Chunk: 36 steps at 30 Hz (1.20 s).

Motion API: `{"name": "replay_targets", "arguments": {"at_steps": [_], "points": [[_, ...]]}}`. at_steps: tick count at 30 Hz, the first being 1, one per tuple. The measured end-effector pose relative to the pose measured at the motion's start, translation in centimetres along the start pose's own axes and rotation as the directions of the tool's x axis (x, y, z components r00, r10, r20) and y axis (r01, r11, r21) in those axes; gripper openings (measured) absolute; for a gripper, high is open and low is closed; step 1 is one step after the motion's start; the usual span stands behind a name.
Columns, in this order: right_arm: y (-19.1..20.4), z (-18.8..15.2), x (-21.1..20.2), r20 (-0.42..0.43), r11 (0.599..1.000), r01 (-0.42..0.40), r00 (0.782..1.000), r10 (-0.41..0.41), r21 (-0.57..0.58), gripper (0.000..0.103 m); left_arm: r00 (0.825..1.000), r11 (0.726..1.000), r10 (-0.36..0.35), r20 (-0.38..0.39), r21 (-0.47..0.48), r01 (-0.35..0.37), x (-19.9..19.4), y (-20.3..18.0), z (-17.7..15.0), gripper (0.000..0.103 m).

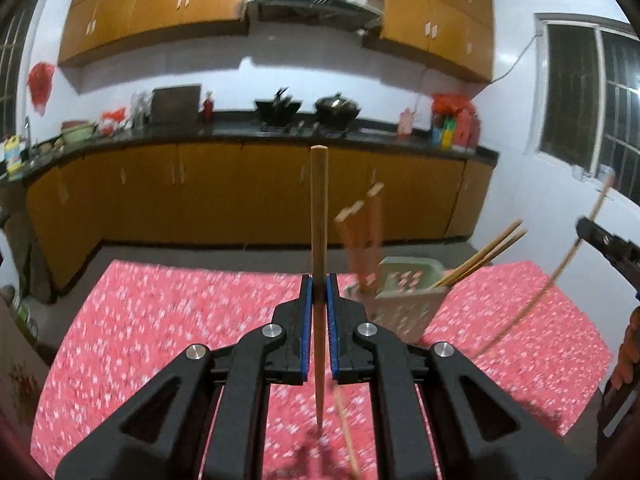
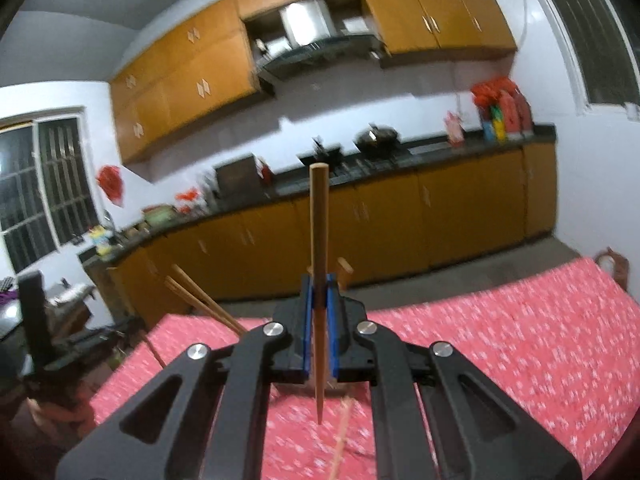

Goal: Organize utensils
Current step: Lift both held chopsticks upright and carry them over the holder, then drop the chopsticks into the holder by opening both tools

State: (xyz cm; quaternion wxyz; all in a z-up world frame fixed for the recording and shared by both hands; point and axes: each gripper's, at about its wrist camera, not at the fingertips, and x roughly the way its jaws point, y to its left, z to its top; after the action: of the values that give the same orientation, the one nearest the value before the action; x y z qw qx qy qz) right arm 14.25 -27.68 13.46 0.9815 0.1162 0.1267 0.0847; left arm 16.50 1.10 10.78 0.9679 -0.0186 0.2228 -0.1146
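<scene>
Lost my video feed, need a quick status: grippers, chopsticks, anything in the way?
Left gripper shut on a chopstick, upright. Right gripper shut on another chopstick. Utensil holder on red tablecloth, chopsticks already inside. Nothing in the way.

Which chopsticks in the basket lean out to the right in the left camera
The light pair at the basket's right corner, slanting out over its rim. The reddish-brown ones at the left stand nearly upright.

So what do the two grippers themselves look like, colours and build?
Both look alike. The left gripper and right gripper are matte black plastic, with angled linkage arms that have triangular cut-outs and round silver pivot pins. Their fingers carry blue ribbed pads on the inner faces. No cables, markings or sleeves can be made out.
</scene>
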Motion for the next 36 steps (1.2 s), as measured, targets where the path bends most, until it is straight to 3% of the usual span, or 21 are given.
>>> {"name": "replay_targets", "arguments": {"at_steps": [3,8,10,17,23,29,32,36], "points": [[1.8,2.0,-0.6,0.087,0.999,-0.028,0.996,0.03,-0.028,0.008,0.998,0.999,-0.042,0.045,0.02,0.041,-0.7,-1.7,1.9,0.008],[3.5,4.0,0.2,0.198,0.999,-0.001,0.98,0.011,-0.051,0.008,0.984,0.996,-0.085,0.156,0.018,0.083,-1.5,-4.3,5.2,0.007],[3.9,4.3,1.2,0.233,0.998,0.021,0.972,-0.008,-0.057,0.008,0.974,0.997,-0.07,0.214,-0.003,0.073,-1.3,-5.0,6.6,0.007],[3.1,3.7,6.1,0.202,0.996,0.074,0.977,-0.064,-0.043,0.008,0.941,0.995,0.012,0.339,-0.096,0.022,0.9,-5.1,7.8,0.008],[2.5,2.1,9.2,0.124,0.996,0.08,0.99,-0.074,-0.04,0.008,0.943,0.993,0.059,0.327,-0.118,-0.021,4.2,-5.4,6.3,0.008],[2.8,0.4,10.8,0.039,0.997,0.055,0.998,-0.053,-0.054,0.01,0.973,0.991,0.038,0.229,-0.132,-0.008,7.1,-5.1,4.8,0.008],[2.9,0.1,10.5,0.033,0.998,0.046,0.998,-0.045,-0.039,0.02,0.977,0.99,0.031,0.212,-0.143,-0.001,7.1,-4.5,4.5,0.01],[3.3,0.3,9.5,0.044,0.999,0.035,0.998,-0.034,-0.034,0.021,0.976,0.988,0.026,0.216,-0.152,0.007,6.4,-4.0,4.6,0.016]]}}
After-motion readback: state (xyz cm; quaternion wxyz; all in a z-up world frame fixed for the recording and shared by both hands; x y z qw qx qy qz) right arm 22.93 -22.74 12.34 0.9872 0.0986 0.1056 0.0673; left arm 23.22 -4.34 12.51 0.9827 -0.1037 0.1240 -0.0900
